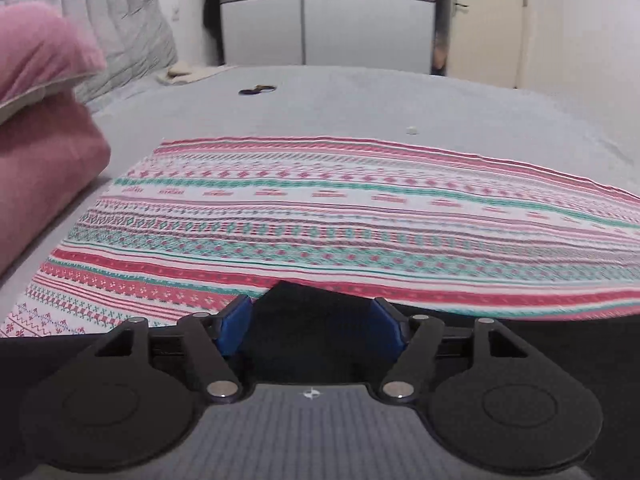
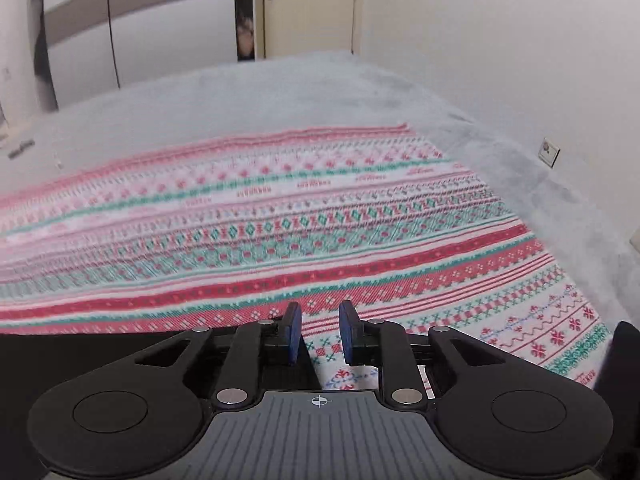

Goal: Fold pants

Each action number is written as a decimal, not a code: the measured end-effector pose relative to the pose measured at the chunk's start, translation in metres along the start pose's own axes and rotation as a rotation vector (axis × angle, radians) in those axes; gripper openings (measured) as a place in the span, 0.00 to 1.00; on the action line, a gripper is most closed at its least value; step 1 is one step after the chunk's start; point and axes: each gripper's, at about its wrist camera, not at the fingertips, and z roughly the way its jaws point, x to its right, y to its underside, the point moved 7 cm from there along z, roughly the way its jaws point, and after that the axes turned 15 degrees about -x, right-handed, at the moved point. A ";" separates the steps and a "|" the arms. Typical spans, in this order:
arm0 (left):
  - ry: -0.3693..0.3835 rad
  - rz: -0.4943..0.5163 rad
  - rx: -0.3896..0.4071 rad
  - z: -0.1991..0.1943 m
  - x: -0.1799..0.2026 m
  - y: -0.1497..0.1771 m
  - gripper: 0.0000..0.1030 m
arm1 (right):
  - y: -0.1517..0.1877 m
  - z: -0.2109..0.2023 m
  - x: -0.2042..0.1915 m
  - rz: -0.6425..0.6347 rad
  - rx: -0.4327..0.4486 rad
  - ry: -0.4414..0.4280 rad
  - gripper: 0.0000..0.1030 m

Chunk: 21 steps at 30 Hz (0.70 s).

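The pants are a red, white and green patterned garment spread flat across a grey bed. The right wrist view shows the same pants reaching close to the bed's right side. My left gripper sits at the near edge of the pants, its blue pads wide apart. A black shape that I cannot identify rises between them, and the pads do not press on it. My right gripper hovers over the near edge with a narrow gap between its pads. Patterned cloth shows below through that gap.
A pink blanket or pillow is piled at the left, with a grey quilted headboard behind it. A small dark object and a white speck lie on the sheet beyond the pants. The right wall carries a socket.
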 end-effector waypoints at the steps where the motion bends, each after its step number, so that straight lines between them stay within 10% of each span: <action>1: 0.009 0.006 -0.004 -0.003 0.005 0.005 0.90 | 0.005 0.004 0.004 0.002 -0.027 0.023 0.20; 7: 0.074 0.064 -0.041 -0.022 0.033 0.052 0.90 | 0.026 -0.019 -0.004 -0.043 -0.043 -0.028 0.21; 17: 0.127 0.131 -0.040 -0.059 0.054 0.127 0.90 | 0.124 -0.069 -0.162 -0.524 -0.133 -0.290 0.20; 21: 0.058 0.163 -0.085 -0.043 0.046 0.151 0.90 | 0.143 -0.045 -0.161 -0.586 -0.224 -0.207 0.20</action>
